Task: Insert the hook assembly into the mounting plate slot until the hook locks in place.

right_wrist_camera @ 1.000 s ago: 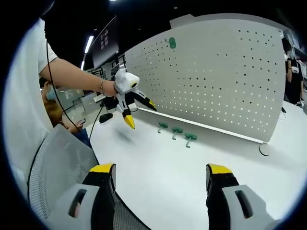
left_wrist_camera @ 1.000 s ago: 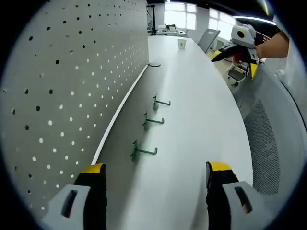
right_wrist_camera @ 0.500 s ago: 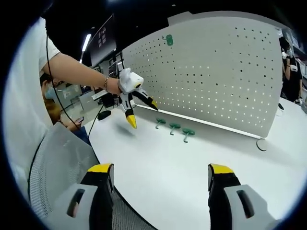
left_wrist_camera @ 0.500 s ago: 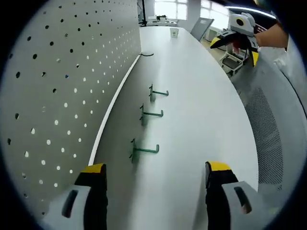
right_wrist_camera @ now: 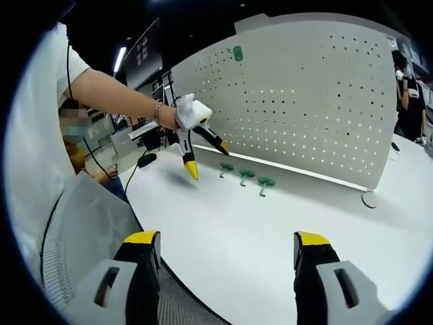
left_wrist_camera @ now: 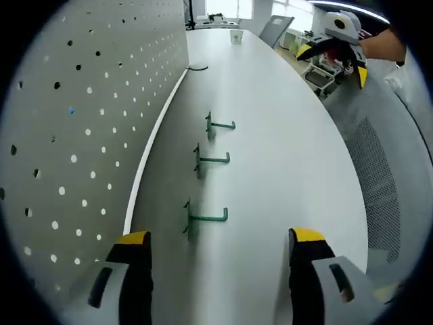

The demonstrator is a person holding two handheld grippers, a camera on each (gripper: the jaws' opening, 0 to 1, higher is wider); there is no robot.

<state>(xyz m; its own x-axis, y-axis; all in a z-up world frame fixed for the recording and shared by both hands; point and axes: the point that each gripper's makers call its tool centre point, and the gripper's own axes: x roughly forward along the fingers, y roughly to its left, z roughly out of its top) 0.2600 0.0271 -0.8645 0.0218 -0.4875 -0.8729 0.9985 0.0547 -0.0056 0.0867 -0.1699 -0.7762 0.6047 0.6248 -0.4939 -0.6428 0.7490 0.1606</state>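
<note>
The white pegboard panel (left_wrist_camera: 61, 135), which I am taking for the mounting plate, is standing upright along the left side of the left gripper view; in the right gripper view it is spreading across the upper middle and right of the frame. One small green piece (right_wrist_camera: 236, 53) is already hanging near its top edge there. The pale surface (left_wrist_camera: 284, 162) is running from the bottom of the frame to the top in the left gripper view.

Three green hooks are lying in a row on the surface, just beside the foot of the panel: the nearest hook (left_wrist_camera: 203, 218) at lower centre, the middle hook (left_wrist_camera: 211, 160) above it, and the far hook (left_wrist_camera: 220, 125) higher still. In the right gripper view they are appearing as a small cluster at centre.

The left tool (left_wrist_camera: 216, 247) is standing wide open at the bottom of its own view, holding nothing, with the nearest hook between and beyond its jaws. The right tool (right_wrist_camera: 220, 247) is also wide open and empty, well apart from the hooks.

Judging from this, the task is only beginning: no hook is being grasped yet. The picking up, the carrying to a slot and the locking are all remaining.
</note>
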